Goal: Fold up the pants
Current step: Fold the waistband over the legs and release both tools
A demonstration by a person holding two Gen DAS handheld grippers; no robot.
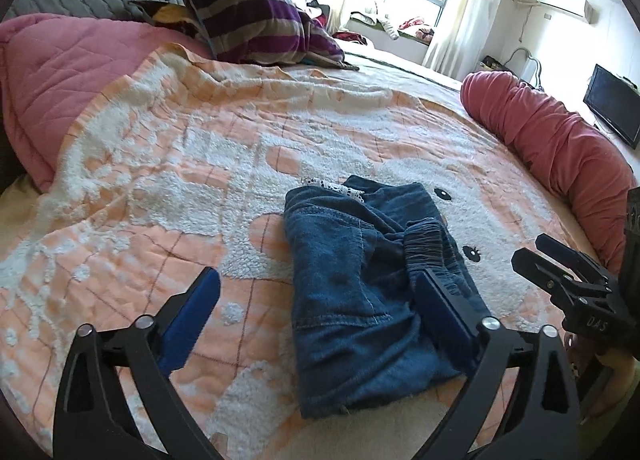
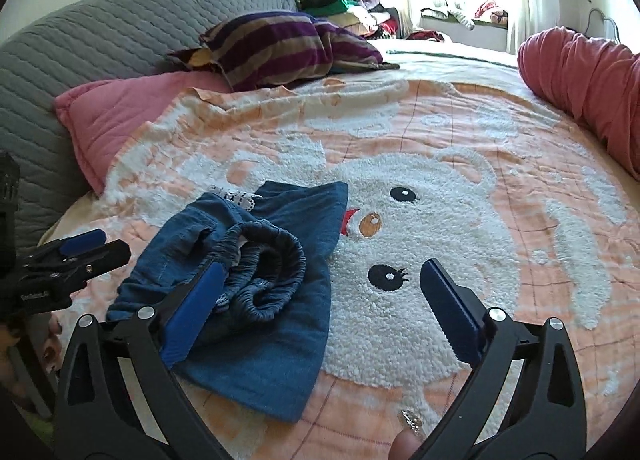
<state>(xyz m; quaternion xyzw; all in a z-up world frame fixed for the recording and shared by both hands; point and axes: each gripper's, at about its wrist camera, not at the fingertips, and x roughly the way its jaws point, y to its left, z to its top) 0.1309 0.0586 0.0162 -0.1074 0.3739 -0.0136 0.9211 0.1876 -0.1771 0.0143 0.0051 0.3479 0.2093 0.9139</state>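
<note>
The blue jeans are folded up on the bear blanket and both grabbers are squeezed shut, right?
Not quite. The jeans are folded on the bear blanket, but the left gripper and right gripper both stand wide open, holding nothing. Each wrist view shows it.

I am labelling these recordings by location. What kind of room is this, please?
Most likely a home bedroom. The folded blue denim pants lie on a bed covered by a peach and white bear-pattern blanket, with a purple striped pillow near a grey quilted headboard.
</note>
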